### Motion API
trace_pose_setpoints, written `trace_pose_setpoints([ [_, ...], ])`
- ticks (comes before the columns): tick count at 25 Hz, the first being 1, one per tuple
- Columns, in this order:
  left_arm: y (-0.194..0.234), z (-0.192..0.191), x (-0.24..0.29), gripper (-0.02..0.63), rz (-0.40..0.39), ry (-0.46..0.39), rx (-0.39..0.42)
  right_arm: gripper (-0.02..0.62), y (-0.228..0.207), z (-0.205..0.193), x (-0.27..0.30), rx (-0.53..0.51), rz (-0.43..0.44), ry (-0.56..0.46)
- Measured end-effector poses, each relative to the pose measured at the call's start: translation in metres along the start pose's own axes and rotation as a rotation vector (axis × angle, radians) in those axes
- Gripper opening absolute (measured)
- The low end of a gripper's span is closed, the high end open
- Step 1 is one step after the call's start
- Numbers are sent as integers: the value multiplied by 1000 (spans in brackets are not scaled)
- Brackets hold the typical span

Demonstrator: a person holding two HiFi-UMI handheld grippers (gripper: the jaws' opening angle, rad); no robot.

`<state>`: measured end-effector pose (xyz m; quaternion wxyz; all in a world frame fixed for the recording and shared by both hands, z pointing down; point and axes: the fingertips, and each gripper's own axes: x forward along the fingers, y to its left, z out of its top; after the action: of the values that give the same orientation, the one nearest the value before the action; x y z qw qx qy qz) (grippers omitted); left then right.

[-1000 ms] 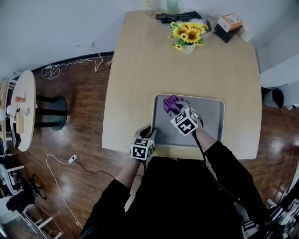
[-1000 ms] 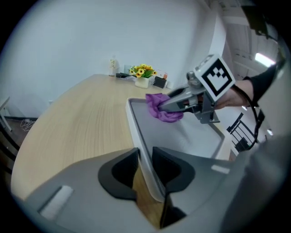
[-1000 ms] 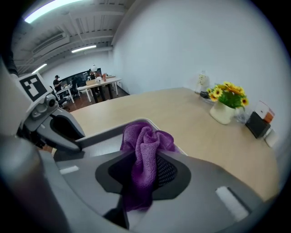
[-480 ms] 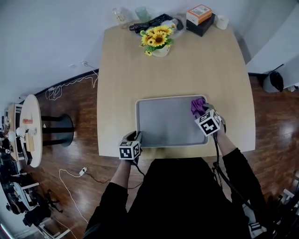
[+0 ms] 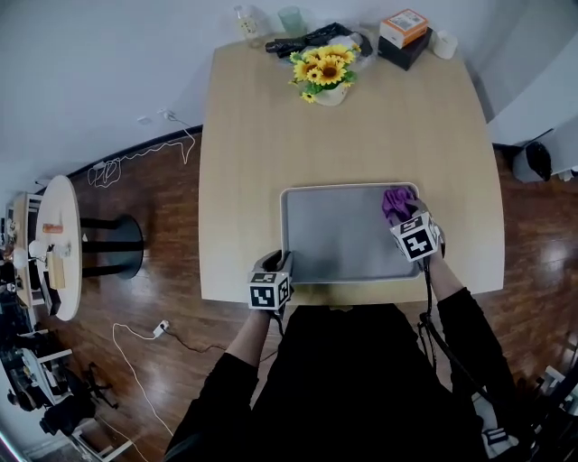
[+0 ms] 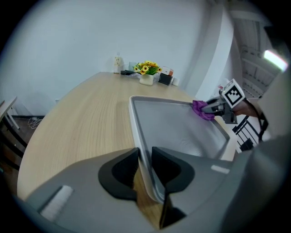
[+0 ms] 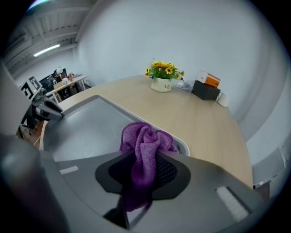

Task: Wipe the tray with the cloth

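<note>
A grey metal tray lies near the front edge of the wooden table. My left gripper is shut on the tray's near-left rim; in the left gripper view the rim runs between its jaws. My right gripper is shut on a crumpled purple cloth at the tray's far-right corner. In the right gripper view the cloth bulges out between the jaws over the tray's corner. From the left gripper view, the cloth and the right gripper show across the tray.
A pot of sunflowers stands at the table's far side, with a black object, an orange-topped box, a white cup and two glasses behind it. A small round table stands on the floor at left.
The right gripper has carried the cloth from the tray's far-left area across to its far-right corner. The left gripper stays at the near-left rim, now closed on it.
</note>
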<state>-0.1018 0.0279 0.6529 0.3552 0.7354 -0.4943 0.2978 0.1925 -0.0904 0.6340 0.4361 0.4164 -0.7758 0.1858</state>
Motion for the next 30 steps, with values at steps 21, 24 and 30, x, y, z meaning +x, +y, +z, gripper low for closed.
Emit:
trace_pose_setpoints([
  [21, 5, 1, 2, 97, -167, 56, 67, 91, 249, 116, 59, -345, 287, -37],
  [24, 9, -1, 0, 94, -165, 52, 35, 91, 218, 96, 47, -305, 264, -21],
  [30, 8, -1, 0, 91, -163, 48, -39, 91, 103, 28, 12, -140, 143, -7],
])
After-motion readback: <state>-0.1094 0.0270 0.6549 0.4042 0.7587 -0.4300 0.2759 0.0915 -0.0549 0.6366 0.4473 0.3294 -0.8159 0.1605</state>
